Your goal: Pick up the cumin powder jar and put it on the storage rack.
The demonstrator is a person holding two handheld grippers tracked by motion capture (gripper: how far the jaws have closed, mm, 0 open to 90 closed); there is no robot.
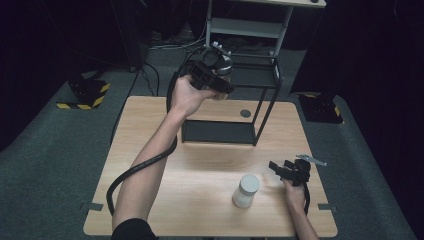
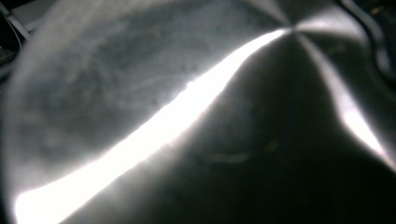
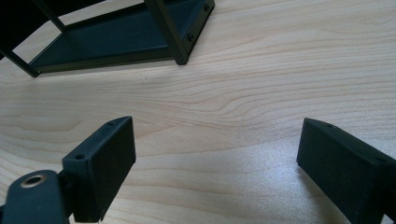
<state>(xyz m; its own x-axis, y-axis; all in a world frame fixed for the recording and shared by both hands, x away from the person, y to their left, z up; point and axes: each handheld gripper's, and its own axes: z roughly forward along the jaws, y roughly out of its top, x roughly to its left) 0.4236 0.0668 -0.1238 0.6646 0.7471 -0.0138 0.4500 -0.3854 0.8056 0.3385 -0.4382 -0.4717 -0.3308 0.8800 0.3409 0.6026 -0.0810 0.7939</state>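
The right gripper (image 1: 289, 170) rested low at the near right of the wooden table (image 1: 150, 150), its jaws spread wide with nothing but bare wood grain between them in the right gripper view. Just to its left stood a white jar (image 1: 246, 190), upright and untouched, apart from the jaws. Farther back, at the middle of the table, stood a black metal rack (image 1: 220, 131) with a lower shelf down on the tabletop and an upper shelf raised above it. Farthest of all, the left gripper (image 1: 220, 87) was held high at the rack's upper level, clamped on a shiny metal cup (image 1: 223, 65); the left gripper view showed curved, brushed steel (image 2: 140, 93) pressed close against the lens, streaked with glare. Whether the cup already touched the upper shelf or hung just above it could not be told from the high view.

By the look of things, the work was partway through: the metal cup was being carried to the upper shelf and was not yet let go, while the white jar waited on the table, probably next to be dealt with by the open right gripper
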